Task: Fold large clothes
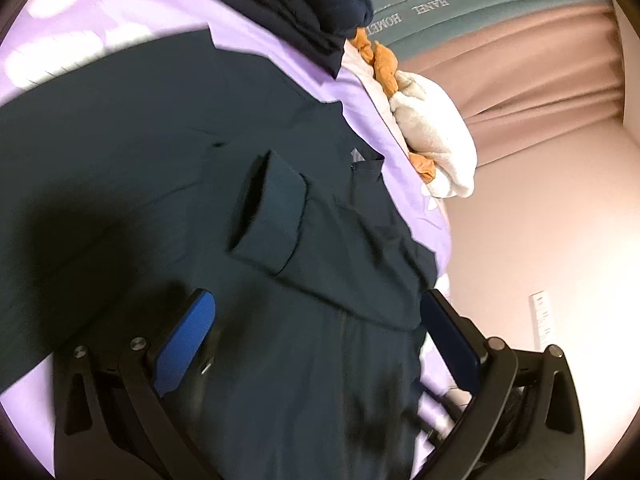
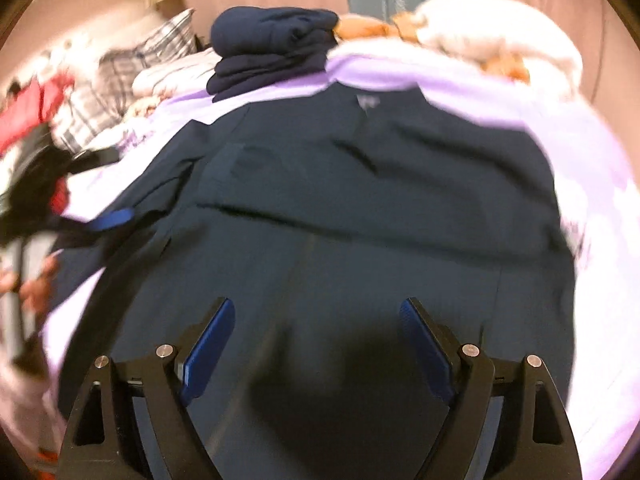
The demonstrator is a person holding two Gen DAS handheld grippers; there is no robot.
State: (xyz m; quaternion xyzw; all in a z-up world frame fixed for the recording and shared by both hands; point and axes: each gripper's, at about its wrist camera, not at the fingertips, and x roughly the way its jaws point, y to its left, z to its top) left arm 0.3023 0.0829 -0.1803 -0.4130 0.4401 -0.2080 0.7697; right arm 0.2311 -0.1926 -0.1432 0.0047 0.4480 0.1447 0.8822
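A large dark navy garment (image 1: 160, 152) lies spread flat on a lavender bed sheet (image 1: 248, 28), with one sleeve cuff (image 1: 272, 208) folded in across its body. My left gripper (image 1: 316, 296) hovers over the garment near its right edge, open wide, with nothing between its blue pads. In the right wrist view the same garment (image 2: 360, 200) fills the middle, collar at the far end. My right gripper (image 2: 317, 304) stands open just above its near part, holding nothing. One blue pad (image 2: 116, 218) of the left gripper shows at the garment's left side, with a person's hand (image 2: 36, 280) behind it.
A folded stack of dark navy clothes (image 2: 272, 44) sits at the far end of the bed. Beside it lies a white and orange bundle (image 2: 480, 32). Plaid pillows (image 2: 140, 60) and red clothing (image 2: 28, 108) pile up at the left. Pink curtains (image 1: 520, 80) hang beyond the bed edge.
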